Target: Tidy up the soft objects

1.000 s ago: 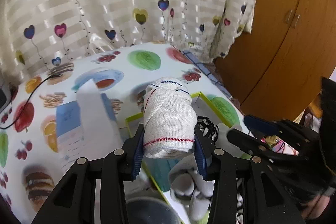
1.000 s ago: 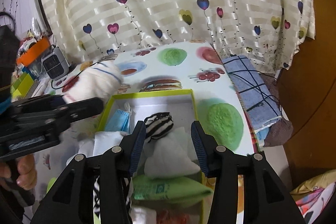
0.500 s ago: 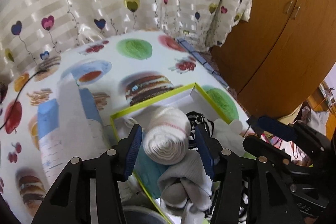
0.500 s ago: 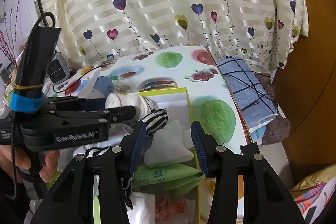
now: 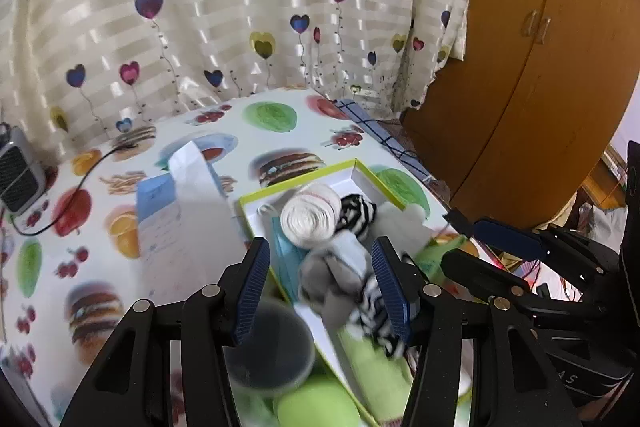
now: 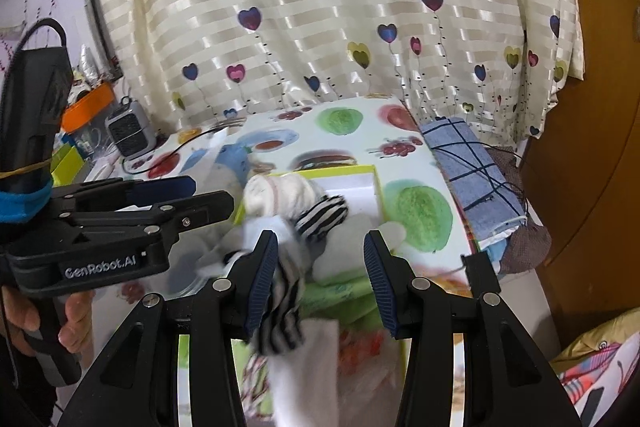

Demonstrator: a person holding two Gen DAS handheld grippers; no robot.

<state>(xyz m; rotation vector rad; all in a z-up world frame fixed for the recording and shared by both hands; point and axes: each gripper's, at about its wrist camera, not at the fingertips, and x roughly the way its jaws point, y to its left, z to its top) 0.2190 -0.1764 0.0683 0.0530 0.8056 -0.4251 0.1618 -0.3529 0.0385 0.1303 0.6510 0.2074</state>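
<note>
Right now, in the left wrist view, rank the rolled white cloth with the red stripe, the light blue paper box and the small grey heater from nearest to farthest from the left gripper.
1. Rolled white cloth with the red stripe: just ahead of the open left gripper, lying in the box.
2. Light blue paper box: ahead and left, on the table.
3. Small grey heater: far left, by the curtain.

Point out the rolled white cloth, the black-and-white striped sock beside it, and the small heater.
rolled white cloth (image 5: 307, 223), left wrist view, on its spiral end.
striped sock (image 5: 357, 213), left wrist view, on its bunched middle.
heater (image 6: 130, 131), right wrist view, on its front grille.
</note>
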